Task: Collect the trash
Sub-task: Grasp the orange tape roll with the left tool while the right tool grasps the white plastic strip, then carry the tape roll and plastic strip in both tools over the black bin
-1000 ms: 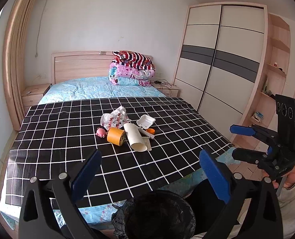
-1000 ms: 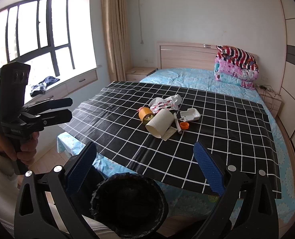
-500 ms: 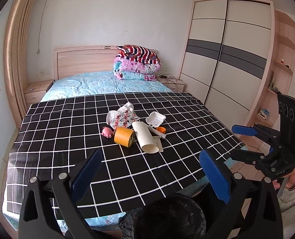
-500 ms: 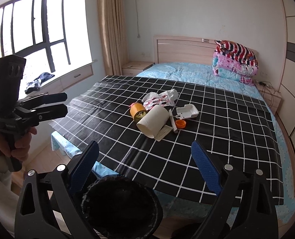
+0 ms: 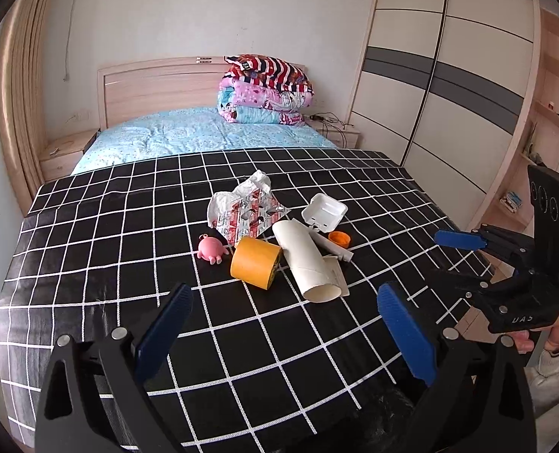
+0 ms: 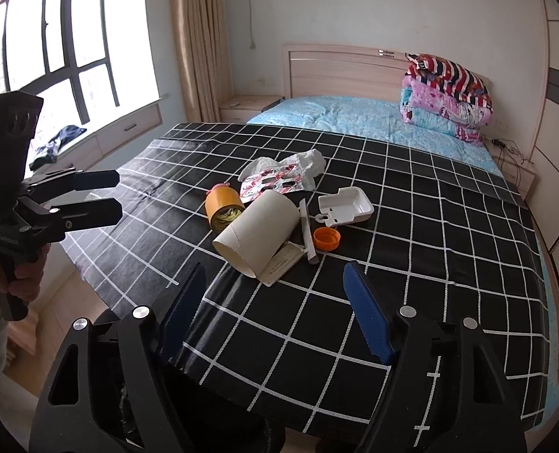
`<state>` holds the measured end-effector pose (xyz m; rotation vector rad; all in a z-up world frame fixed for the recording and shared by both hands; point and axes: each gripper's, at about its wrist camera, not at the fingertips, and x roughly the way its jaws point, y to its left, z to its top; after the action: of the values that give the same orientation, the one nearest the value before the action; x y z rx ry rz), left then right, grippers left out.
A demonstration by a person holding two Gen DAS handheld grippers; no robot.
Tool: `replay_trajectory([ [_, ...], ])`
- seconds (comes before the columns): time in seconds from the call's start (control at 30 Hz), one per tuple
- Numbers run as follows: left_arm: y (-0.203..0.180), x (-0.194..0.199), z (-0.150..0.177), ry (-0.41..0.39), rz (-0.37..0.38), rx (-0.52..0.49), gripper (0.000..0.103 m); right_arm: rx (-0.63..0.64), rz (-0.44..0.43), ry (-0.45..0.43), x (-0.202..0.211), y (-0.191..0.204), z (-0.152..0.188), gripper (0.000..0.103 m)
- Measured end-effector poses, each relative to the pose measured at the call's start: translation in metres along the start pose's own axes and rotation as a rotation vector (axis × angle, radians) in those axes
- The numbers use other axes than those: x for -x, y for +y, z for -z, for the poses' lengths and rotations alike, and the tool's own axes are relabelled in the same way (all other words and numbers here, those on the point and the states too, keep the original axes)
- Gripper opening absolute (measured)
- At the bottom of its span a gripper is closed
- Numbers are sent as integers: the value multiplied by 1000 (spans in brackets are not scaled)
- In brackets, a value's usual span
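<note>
Both tongs released, holding nothing: left gripper (image 5: 285,330) and right gripper (image 6: 275,309) hover over the near edge of the black grid cloth (image 5: 90,249). Trash pile mid-cloth: cardboard tube (image 5: 306,260) central, tape roll (image 5: 255,266) touching its left, orange cap (image 5: 339,238) just right, crumpled wrapper (image 5: 245,211) behind.
</note>
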<state>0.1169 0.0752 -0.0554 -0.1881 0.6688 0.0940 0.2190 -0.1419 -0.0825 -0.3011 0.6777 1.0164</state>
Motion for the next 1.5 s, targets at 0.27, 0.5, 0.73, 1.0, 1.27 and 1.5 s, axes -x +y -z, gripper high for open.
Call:
replay_trajectory([
  [0.27, 18, -49, -2, 62, -16, 0, 83, -32, 7, 78, -52, -19, -3, 53],
  [0.5, 30, -80, -2, 107, -20, 6, 75, -43, 14, 126, -84, -29, -4, 37],
  [0.73, 38, -102, -3, 131, -19, 16, 61, -40, 17, 158, -98, -30, -2, 22],
  [1.0, 32, -109, -6, 114, -4, -31, 44, -40, 12, 151, -101, -28, -3, 15],
  [1.27, 30, -104, -7, 103, -8, -44, 42, -57, 14, 140, -95, -29, -5, 14],
  [1.5, 29, -84, -5, 79, -20, -30, 41, -49, 15, 102, -77, -25, -11, 13],
])
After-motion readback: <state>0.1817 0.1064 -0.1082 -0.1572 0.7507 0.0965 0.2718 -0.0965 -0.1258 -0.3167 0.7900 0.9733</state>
